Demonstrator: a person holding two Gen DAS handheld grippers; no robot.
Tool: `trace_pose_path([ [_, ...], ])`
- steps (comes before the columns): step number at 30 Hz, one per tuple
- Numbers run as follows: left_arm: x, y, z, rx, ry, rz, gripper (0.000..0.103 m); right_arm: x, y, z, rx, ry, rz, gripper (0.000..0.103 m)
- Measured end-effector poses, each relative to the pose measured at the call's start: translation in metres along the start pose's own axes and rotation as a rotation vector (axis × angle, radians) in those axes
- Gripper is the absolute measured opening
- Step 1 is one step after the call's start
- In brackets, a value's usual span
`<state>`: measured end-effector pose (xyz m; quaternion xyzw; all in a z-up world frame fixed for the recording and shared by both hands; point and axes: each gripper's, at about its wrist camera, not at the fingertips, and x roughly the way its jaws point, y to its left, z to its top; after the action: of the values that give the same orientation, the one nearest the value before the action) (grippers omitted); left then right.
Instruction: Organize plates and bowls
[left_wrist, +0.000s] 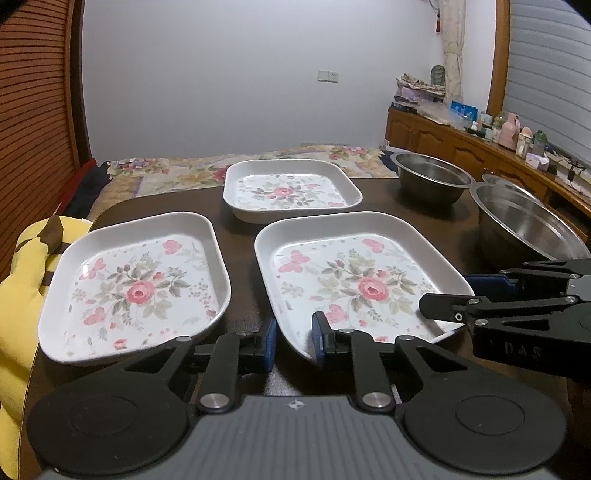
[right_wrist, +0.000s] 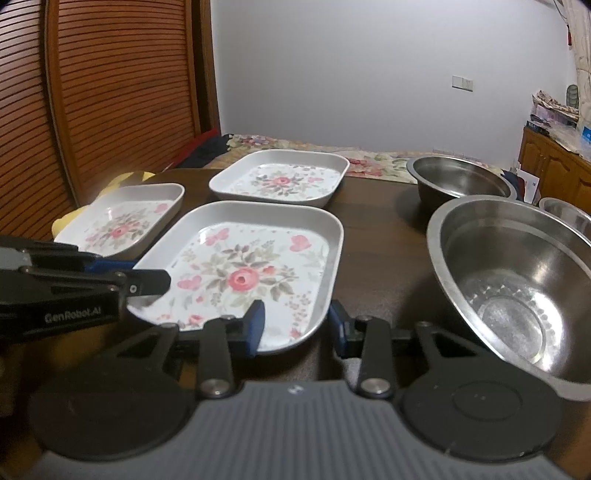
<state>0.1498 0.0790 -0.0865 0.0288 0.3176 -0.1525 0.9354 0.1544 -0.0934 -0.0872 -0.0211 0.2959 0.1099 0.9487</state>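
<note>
Yellow plush (left_wrist: 22, 280) hangs off the left edge of the dark wooden table (left_wrist: 399, 199), just beside the left floral plate (left_wrist: 136, 284); this white rectangular dish with a pink rose sits at the table's near-left corner; to its right, across a strip of bare wood, lies the middle floral plate (left_wrist: 354, 277), nearest both tools; behind the gap between these two rests the far floral plate (left_wrist: 291, 190), close to the table's back edge.

Over that strip of wood the left gripper (left_wrist: 293, 339) hovers with its blue-padded fingers spread moderately wide and holding nothing; its right pad lies at the near-left corner of the middle plate, though contact cannot be judged.

The right gripper (right_wrist: 295, 325) is likewise parted and empty; its left pad overlaps the middle plate's near rim, its right pad sits just outside the near-right corner, so the corner falls between them.

Further right, the large steel bowl (right_wrist: 517, 280) stands near the middle plate; behind it sits the far steel bowl (right_wrist: 458, 181), and a third steel bowl (right_wrist: 569, 214) peeks past the right edge; a floral bedspread (left_wrist: 177, 173) lies beyond the table.
</note>
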Motion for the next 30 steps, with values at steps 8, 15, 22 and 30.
trace_pose_path([
  [8,-0.024,-0.007,-0.003,-0.006,-0.026,0.014,0.021,-0.018,0.000,-0.002,-0.017,-0.024,0.019,0.035],
  [15,-0.050,-0.020,-0.013,-0.004,-0.050,0.022,0.021,-0.043,-0.002,-0.009,-0.023,-0.039,0.051,0.035],
  [22,-0.067,-0.031,-0.033,-0.007,-0.042,0.027,0.021,-0.063,-0.002,-0.025,-0.036,-0.032,0.075,0.035],
  [30,-0.080,-0.037,-0.052,-0.023,-0.021,0.033,0.021,-0.073,0.000,-0.039,-0.033,-0.012,0.111,0.034],
])
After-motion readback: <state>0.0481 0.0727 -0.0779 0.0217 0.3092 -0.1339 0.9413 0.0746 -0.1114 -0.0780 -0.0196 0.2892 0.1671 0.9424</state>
